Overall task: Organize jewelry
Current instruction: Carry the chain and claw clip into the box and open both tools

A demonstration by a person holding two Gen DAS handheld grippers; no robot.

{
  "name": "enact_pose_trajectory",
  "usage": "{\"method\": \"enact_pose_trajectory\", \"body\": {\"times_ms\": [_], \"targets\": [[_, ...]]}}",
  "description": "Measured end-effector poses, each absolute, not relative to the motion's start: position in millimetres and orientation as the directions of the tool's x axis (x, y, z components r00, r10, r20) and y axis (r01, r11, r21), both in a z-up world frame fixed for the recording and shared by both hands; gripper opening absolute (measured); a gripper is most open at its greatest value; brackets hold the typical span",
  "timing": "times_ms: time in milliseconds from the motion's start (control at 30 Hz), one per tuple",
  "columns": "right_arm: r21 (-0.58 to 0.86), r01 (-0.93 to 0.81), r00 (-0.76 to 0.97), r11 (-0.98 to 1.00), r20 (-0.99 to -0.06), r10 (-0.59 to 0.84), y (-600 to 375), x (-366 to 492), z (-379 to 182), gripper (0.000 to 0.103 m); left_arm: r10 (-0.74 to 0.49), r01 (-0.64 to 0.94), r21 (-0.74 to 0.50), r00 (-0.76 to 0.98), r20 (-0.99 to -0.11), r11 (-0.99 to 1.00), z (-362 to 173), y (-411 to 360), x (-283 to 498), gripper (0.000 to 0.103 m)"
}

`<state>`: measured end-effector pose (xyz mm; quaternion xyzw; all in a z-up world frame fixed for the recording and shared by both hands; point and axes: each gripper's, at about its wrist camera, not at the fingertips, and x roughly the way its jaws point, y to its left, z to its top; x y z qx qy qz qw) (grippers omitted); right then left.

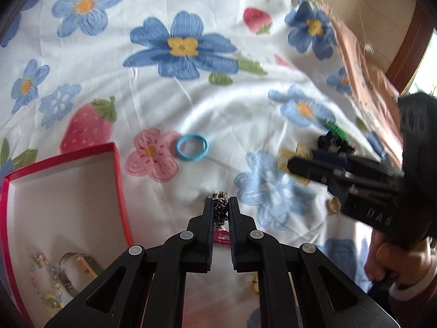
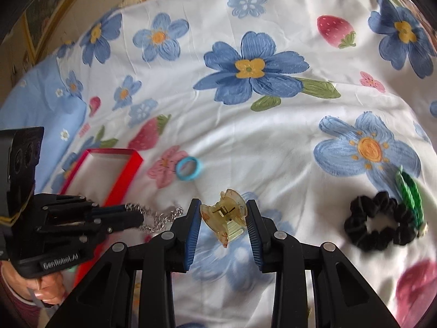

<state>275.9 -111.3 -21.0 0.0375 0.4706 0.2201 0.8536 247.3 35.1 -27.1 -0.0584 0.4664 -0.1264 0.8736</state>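
The left gripper (image 1: 220, 205) pinches a limp, slippery chain (image 1: 220, 208) likely to slide unless bunched, while the right gripper (image 2: 223, 214) clasps a light, brittle claw clip (image 2: 224, 214) by its wings.

I'm in a home bedroom; a flowered bedsheet (image 2: 245, 142) spreads over a bed; a pillow (image 2: 41, 101) lies left.

Both handheld grippers are matte black plastic. The left gripper (image 1: 220, 205) has angular linkage arms with triangular cut-outs and round silver pivot pins, and ribbed blue pads line its fingers. The right gripper (image 2: 222, 213) is built alike. Seen from the right wrist, the left gripper's body carries raised "GenRobot.AI" lettering, small screws and two round lenses. A maroon sleeve (image 2: 16, 304) with a pale cuff covers the wrist behind it.
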Motion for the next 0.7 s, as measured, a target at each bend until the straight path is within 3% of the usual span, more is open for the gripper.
{"method": "enact_pose_trajectory", "body": {"times_ms": [700], "targets": [[0.354, -0.446, 0.418, 0.822, -0.73, 0.541, -34, 235, 9, 0.033, -0.233, 0.048, -0.274, 0.679, -0.696, 0.96, 41, 124, 156, 0.008]]}}
